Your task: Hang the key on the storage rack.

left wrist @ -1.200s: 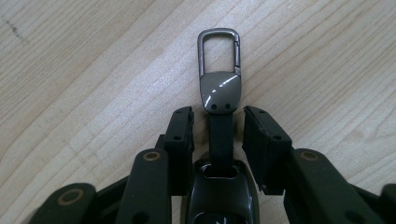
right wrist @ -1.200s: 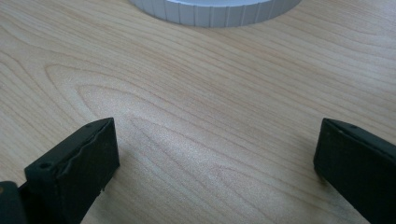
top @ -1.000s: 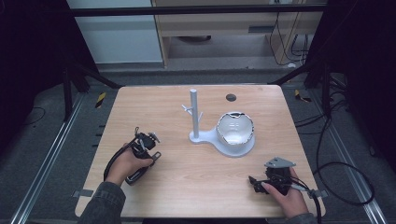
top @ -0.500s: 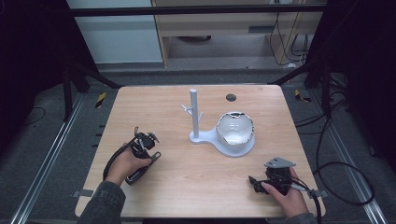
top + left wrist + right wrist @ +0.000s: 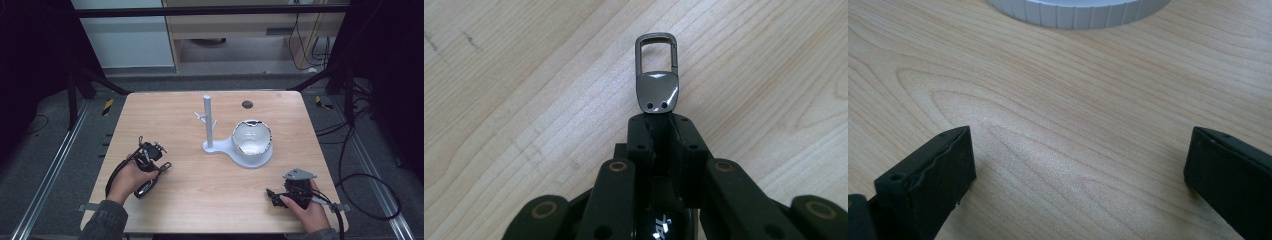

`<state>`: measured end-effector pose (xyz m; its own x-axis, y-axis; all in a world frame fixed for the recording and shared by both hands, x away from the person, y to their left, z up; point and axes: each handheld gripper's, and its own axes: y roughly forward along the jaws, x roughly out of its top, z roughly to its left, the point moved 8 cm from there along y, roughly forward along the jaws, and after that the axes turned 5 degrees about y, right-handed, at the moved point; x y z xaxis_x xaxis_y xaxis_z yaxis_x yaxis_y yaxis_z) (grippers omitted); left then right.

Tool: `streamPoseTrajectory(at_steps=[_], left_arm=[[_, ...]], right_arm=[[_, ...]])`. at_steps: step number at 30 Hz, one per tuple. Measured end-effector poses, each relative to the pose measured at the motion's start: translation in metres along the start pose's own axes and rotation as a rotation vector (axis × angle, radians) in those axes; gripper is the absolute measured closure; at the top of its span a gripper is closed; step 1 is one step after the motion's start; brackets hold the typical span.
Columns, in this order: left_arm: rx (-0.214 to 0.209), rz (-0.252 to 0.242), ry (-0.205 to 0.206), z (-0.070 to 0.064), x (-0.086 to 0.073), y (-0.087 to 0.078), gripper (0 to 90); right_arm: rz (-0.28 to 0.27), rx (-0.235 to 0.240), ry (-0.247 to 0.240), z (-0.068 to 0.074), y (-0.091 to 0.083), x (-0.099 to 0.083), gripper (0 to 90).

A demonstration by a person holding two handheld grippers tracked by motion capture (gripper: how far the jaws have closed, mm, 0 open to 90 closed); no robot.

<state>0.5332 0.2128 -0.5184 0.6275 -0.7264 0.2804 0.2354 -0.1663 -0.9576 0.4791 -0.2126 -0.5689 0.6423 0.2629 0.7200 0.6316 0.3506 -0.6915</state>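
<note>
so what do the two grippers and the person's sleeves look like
Both grippers are black. The left gripper has linkage arms with brass-coloured pivot pins and a small white marking near its base. The right gripper carries a grey three-cornered plate on top and trails a black cable. The sleeves are dark grey-green.

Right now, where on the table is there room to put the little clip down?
Bare wood lies between the left gripper, shut on the clip, and the open right gripper. The far left corner is bare too. It's crowded mid-table, around the white stand and its bowl.
</note>
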Motion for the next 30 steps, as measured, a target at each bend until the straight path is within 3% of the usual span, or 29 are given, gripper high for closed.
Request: streamPoseTrajectory(at_steps=[7, 18, 24, 30], left_arm=[[0.011, -0.130, -0.009, 0.000, -0.012, -0.018, 80.1], [0.034, -0.366, -0.058, -0.003, -0.034, -0.052, 80.3], [0.063, -0.446, -0.069, -0.003, -0.040, -0.068, 80.3], [0.099, -0.526, -0.073, -0.005, -0.035, -0.081, 80.4]], right_arm=[[-0.001, 0.000, -0.001, 0.000, 0.000, 0.000, 0.5], [0.000, 0.000, 0.000, 0.000, 0.000, 0.000, 0.4], [-0.001, 0.000, -0.004, 0.000, 0.000, 0.000, 0.4], [-0.001, 0.000, -0.003, 0.000, 0.000, 0.000, 0.4]])
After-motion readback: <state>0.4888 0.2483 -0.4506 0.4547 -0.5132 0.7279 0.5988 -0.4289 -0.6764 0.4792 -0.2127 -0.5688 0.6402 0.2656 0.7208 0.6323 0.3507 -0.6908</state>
